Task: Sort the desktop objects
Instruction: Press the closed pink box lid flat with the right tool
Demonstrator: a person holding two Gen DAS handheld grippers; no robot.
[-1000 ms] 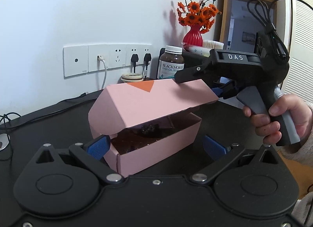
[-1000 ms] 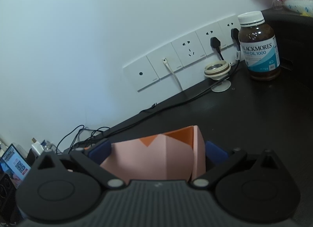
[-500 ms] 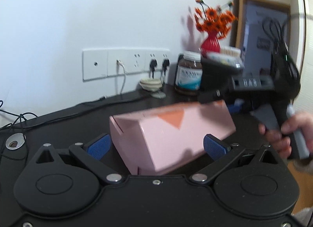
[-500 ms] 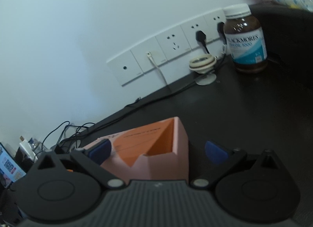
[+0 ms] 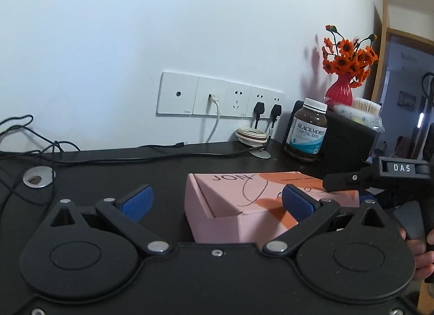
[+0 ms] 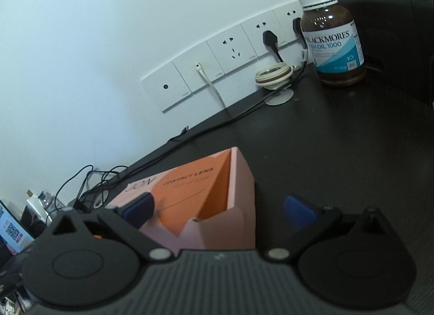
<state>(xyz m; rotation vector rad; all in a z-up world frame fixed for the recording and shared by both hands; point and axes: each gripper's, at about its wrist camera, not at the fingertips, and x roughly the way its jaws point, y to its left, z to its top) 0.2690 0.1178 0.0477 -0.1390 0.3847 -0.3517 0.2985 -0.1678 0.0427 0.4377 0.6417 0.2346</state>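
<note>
Between the spread left claw (image 5: 217,202) fingers, closed pink box (image 5: 244,206); right claw (image 6: 219,210), spread too, over its far end.

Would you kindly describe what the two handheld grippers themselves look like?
Both are matte black plastic with two round discs, silver pivot screws and blue ribbed pads on the jaws. The left gripper shows these up close. The right gripper carries a white "DAS" label and a grey trigger; its top is ribbed.

pink box (image 6: 206,201), fish oil bottle (image 6: 332,41), black desk (image 6: 325,152)
</note>
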